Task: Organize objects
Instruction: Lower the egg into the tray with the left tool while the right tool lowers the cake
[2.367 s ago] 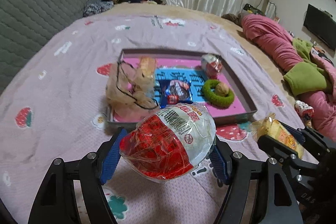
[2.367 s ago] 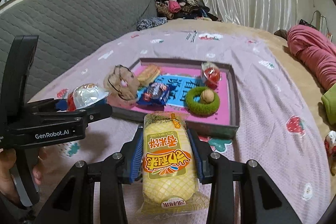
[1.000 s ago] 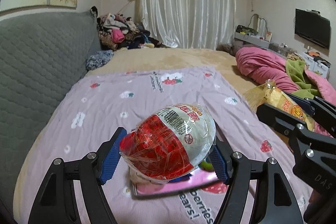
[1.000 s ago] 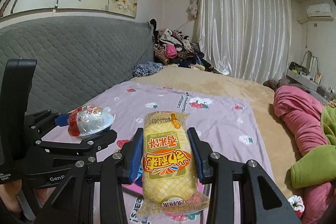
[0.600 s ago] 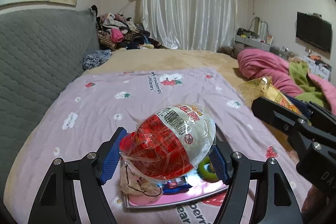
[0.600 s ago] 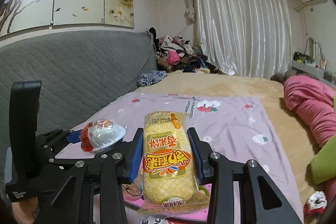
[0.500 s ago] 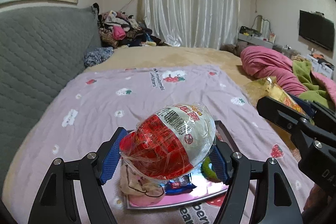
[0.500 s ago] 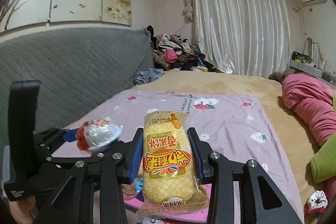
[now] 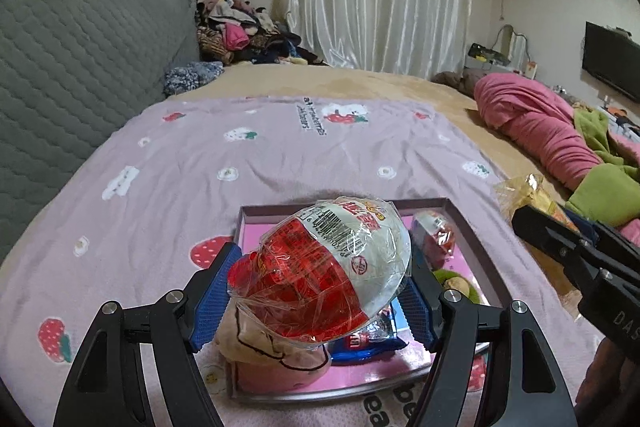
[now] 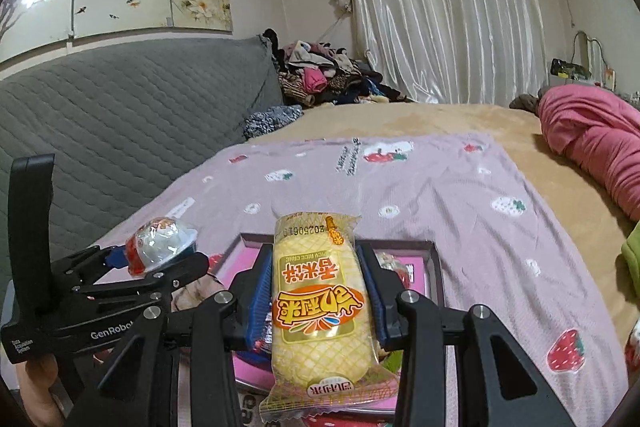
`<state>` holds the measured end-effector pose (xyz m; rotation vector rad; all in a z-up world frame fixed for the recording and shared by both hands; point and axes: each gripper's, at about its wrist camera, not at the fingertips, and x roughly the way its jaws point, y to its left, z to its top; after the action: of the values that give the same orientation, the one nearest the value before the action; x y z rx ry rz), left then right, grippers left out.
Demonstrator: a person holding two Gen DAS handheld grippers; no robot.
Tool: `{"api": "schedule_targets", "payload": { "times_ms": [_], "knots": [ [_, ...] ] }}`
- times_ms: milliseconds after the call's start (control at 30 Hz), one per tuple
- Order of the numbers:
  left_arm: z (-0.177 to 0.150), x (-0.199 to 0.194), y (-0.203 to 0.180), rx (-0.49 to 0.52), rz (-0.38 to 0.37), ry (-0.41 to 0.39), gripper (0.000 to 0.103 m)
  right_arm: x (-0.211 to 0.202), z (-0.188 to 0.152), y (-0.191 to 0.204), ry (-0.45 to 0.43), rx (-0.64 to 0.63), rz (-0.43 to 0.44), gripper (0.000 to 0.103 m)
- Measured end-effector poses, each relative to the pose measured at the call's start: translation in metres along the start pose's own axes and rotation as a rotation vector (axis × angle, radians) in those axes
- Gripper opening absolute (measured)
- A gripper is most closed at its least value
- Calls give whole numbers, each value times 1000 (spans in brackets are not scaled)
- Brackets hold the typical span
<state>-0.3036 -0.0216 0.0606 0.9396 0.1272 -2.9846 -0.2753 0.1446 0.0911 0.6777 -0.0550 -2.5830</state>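
Our left claw (image 9: 318, 291) pinches a red-and-white wrapped egg (image 9: 324, 271) between its blue pads, holding it in the air. Below and just ahead of that claw sits the pink tray (image 9: 478, 259) on the strawberry-print blanket (image 9: 248, 163); inside it we see a beige pouch (image 9: 272, 351) under the egg, a blue packet (image 9: 364, 341), a green ring (image 9: 460, 285) and a small wrapped snack (image 9: 434, 239). To the right, our right claw (image 10: 318, 301) grips a yellow rice-cake packet (image 10: 320, 303) lengthwise, raised above the same tray (image 10: 438, 269).
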Motion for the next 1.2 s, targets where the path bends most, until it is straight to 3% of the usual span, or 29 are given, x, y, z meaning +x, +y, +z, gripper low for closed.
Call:
{"api": "schedule_targets", "payload": {
  "times_ms": [300,1200],
  "knots": [
    [-18,33,1,23,14,39,76,30,-24,-15,50,-13,-27,41],
    [-39,65,-3,42,46,108,76,63,-45,-8,120,-72,-57,41]
  ]
}}
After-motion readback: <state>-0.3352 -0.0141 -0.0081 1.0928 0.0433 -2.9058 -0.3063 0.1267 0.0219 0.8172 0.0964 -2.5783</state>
